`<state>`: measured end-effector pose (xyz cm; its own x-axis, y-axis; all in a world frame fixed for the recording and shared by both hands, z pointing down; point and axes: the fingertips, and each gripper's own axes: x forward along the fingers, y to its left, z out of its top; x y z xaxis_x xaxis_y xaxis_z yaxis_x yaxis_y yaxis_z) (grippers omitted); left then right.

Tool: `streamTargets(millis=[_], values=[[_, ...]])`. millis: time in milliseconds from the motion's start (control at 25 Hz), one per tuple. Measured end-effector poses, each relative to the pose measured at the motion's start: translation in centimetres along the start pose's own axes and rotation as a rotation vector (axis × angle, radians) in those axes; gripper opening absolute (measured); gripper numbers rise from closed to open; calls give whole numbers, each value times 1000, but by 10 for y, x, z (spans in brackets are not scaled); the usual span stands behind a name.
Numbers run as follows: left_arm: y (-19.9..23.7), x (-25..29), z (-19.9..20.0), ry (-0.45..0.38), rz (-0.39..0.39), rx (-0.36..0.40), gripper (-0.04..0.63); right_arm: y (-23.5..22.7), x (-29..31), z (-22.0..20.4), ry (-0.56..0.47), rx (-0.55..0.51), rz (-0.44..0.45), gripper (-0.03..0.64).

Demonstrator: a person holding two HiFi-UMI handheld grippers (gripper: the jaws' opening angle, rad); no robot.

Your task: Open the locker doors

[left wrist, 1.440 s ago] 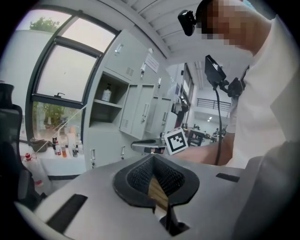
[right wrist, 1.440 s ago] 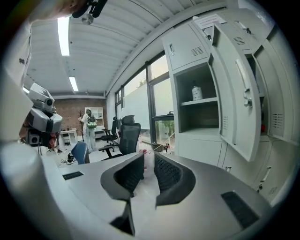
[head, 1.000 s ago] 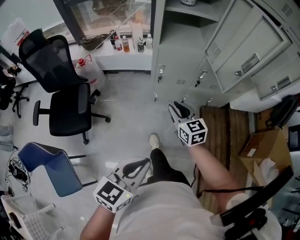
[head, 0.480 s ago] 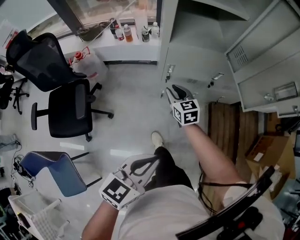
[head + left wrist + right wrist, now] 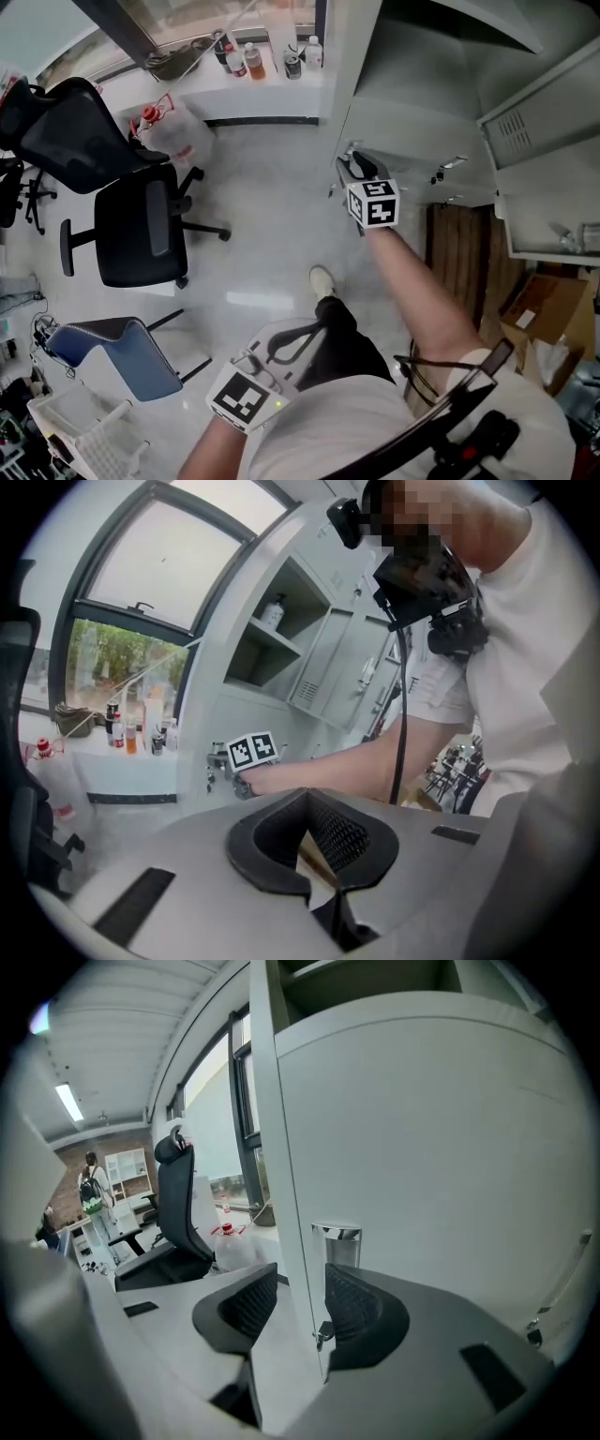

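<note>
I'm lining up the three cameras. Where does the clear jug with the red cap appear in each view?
Head view: the jug is upper left, below the windowsill.
Left gripper view: the jug is at the far left, low under the sill.
Right gripper view: the jug is left of centre, just beyond the left jaw.
Shared landmark: the black office chair, beside the jug in every view.

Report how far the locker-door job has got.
Done: the upper doors hang open. In hand: the right gripper, whose jaws have just been opening, straddles the edge of a lower door beside its chrome handle, with the pads not pressing. Left to do: that lower door looks shut. The left gripper is shut and empty.
</note>
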<state>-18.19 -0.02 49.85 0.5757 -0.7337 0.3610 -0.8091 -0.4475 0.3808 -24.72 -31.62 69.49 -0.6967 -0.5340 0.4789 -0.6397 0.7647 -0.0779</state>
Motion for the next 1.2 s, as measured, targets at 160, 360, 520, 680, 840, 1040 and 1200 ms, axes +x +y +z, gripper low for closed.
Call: streamTargets(millis=[160, 360, 520, 680, 840, 1040, 1200], values=[[12, 2, 2, 0, 9, -17, 9, -5, 17, 0, 1, -1, -22, 139], [16, 5, -5, 16, 10, -23, 9, -8, 33, 1, -5, 11, -41, 146], [20, 4, -8, 9, 12, -47, 9, -10, 38, 3, -17, 37, -74, 146], [19, 4, -12, 2, 9, -55, 9, -8, 32, 0, -19, 49, -94, 146], [18, 2, -15, 6, -2, -52, 9, -2, 22, -7, -11, 51, -112, 143], [11, -3, -17, 9, -13, -45, 9, 1, 5, -17, 0, 66, -155, 108], [1, -5, -21, 15, -28, -44, 9, 8, -12, -27, 10, 46, -158, 106]])
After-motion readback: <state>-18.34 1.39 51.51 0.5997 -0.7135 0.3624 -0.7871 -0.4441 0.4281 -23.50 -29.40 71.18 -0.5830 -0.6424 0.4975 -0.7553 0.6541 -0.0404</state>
